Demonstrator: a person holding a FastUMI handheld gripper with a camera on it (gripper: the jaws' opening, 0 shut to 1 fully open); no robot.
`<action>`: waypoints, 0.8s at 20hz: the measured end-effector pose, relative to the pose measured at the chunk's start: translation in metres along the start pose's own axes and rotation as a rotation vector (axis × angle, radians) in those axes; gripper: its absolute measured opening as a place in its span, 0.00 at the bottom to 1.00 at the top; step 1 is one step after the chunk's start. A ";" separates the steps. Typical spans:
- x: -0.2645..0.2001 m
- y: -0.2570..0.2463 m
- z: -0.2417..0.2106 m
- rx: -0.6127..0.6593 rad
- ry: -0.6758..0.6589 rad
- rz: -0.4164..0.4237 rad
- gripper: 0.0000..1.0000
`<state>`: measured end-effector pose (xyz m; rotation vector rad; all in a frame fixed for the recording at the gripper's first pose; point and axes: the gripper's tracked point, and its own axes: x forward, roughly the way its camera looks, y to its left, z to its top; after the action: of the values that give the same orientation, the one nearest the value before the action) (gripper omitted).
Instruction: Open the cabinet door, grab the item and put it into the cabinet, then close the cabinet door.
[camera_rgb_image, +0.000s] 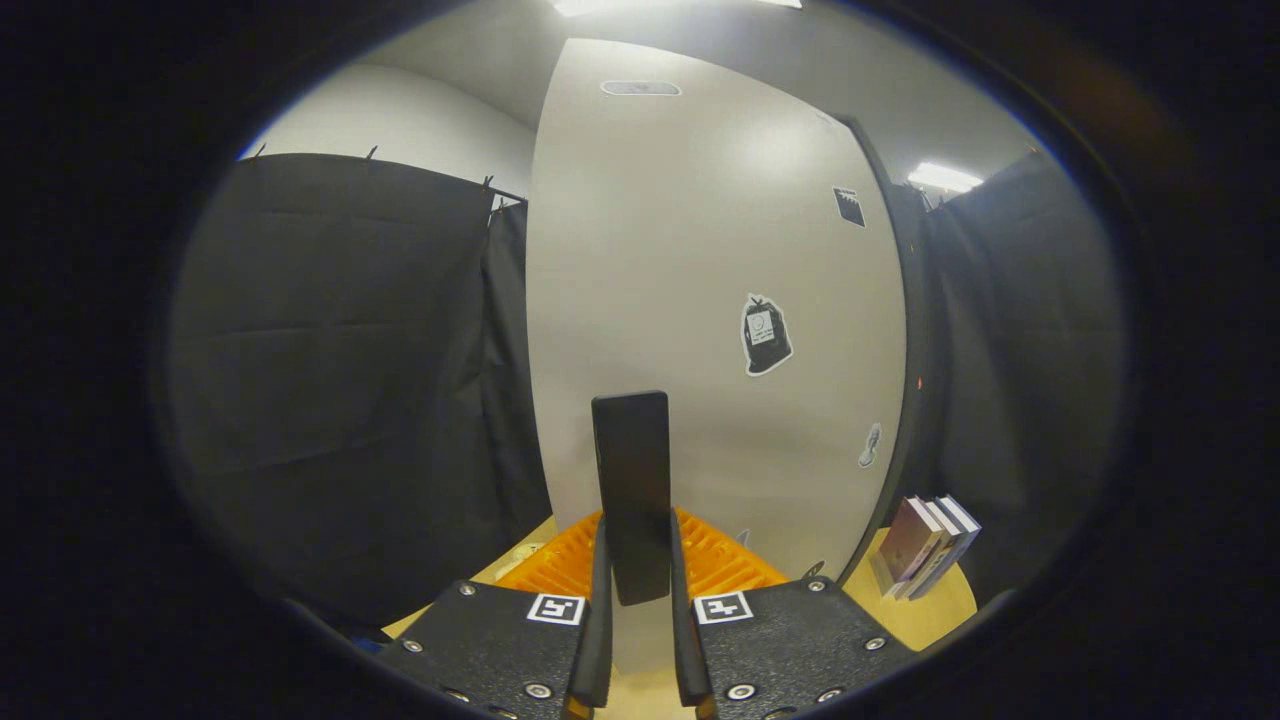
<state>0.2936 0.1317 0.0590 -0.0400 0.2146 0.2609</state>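
A white cabinet door with a few stickers stands straight ahead of me. Its black upright handle sits between my fingers, and my gripper is shut on it, both fingers pressing its lower part. A dark cabinet edge runs along the door's right side. I cannot tell whether the door is ajar. A small stack of books leans on the wooden tabletop to the right of the door.
An orange ribbed surface shows just beyond my fingers, below the handle. Black cloth walls close in on the left and on the right behind the books.
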 end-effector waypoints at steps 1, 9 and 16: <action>-0.005 -0.002 0.001 0.001 -0.004 0.000 0.26; -0.029 -0.012 0.002 0.000 -0.003 -0.015 0.25; -0.042 -0.027 0.001 0.006 -0.016 -0.041 0.25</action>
<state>0.2613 0.0951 0.0696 -0.0362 0.1990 0.2200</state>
